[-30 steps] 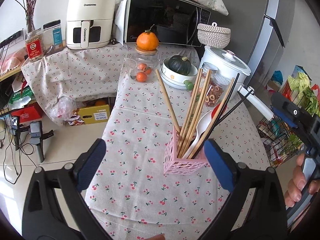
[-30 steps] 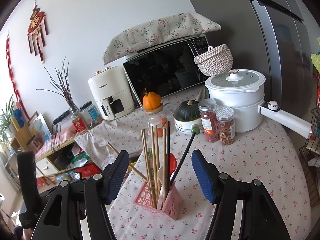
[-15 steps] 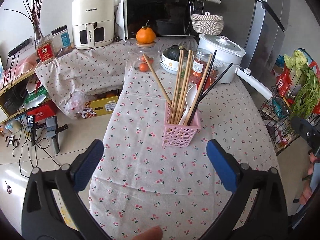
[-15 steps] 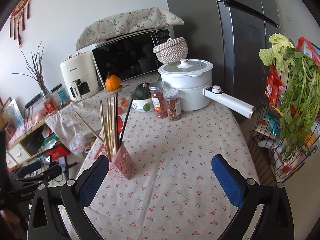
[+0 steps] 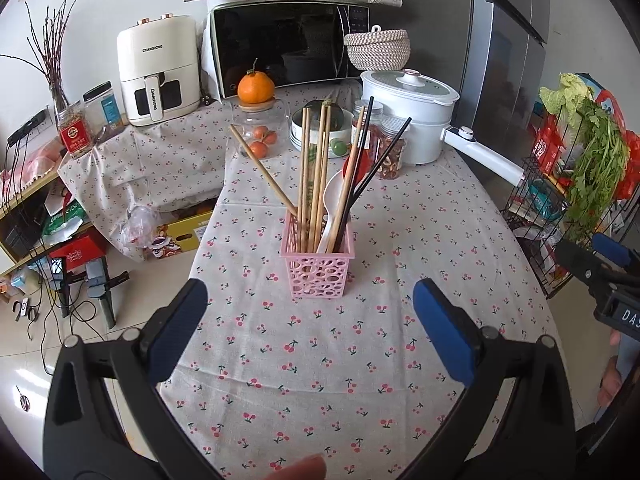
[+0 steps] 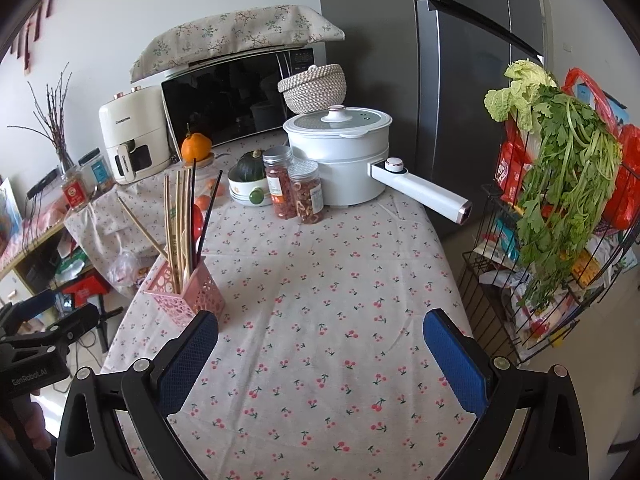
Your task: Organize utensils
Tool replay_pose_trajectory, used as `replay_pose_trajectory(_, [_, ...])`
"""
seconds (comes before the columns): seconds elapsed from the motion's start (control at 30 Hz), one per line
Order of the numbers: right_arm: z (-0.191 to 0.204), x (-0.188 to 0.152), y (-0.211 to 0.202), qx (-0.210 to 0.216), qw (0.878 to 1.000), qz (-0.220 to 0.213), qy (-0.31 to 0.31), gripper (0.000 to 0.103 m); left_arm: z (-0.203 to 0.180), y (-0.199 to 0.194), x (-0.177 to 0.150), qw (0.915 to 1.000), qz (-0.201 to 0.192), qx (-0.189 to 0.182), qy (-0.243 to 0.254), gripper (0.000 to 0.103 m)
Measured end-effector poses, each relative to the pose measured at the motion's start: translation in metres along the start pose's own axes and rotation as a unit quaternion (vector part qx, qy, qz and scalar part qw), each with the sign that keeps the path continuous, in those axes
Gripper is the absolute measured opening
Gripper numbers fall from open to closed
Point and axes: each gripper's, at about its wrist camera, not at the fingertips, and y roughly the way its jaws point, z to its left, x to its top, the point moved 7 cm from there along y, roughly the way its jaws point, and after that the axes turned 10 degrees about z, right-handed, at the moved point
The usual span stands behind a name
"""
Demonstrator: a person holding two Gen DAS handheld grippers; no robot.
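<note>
A pink perforated utensil basket (image 5: pixel 318 266) (image 6: pixel 188 294) stands upright on the cherry-print tablecloth (image 5: pixel 332 344). Inside it lean several wooden chopsticks (image 5: pixel 314 172) (image 6: pixel 176 224), black chopsticks (image 5: pixel 376 168) and a white spoon (image 5: pixel 332 200). My left gripper (image 5: pixel 310 330) hangs open above the cloth, a short way in front of the basket, nothing between its blue pads. My right gripper (image 6: pixel 320 354) is wide open over bare cloth, to the right of the basket, and holds nothing. The other hand-held gripper shows at each view's edge.
At the table's far end stand a white pot (image 6: pixel 340 160) with a long handle, two spice jars (image 6: pixel 294 192), a bowl with a squash (image 5: pixel 316 130) and a glass jar topped by an orange (image 5: pixel 256 120). A wire rack with greens (image 6: pixel 560 220) is at the right.
Both grippers have drawn back from the basket, which now looks smaller and further off. The right gripper opened wider and swung right, so the basket sits at its left.
</note>
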Motion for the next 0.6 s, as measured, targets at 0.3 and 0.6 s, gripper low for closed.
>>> replay_pose_trajectory(0.3, [-0.0008, 0.0018, 0.0059, 0.000, 1.000, 0.006, 0.002, 0.103, -0.0047, 0.0020, -0.0025, 1.0000, 0.004, 0.001, 0.007, 0.102])
replay_pose_trajectory(0.6, [0.0011, 0.0004, 0.0077, -0.002, 1.000, 0.008, 0.001, 0.103, -0.0059, -0.0004, -0.0038, 0.9999, 0.001, -0.001, 0.010, 0.102])
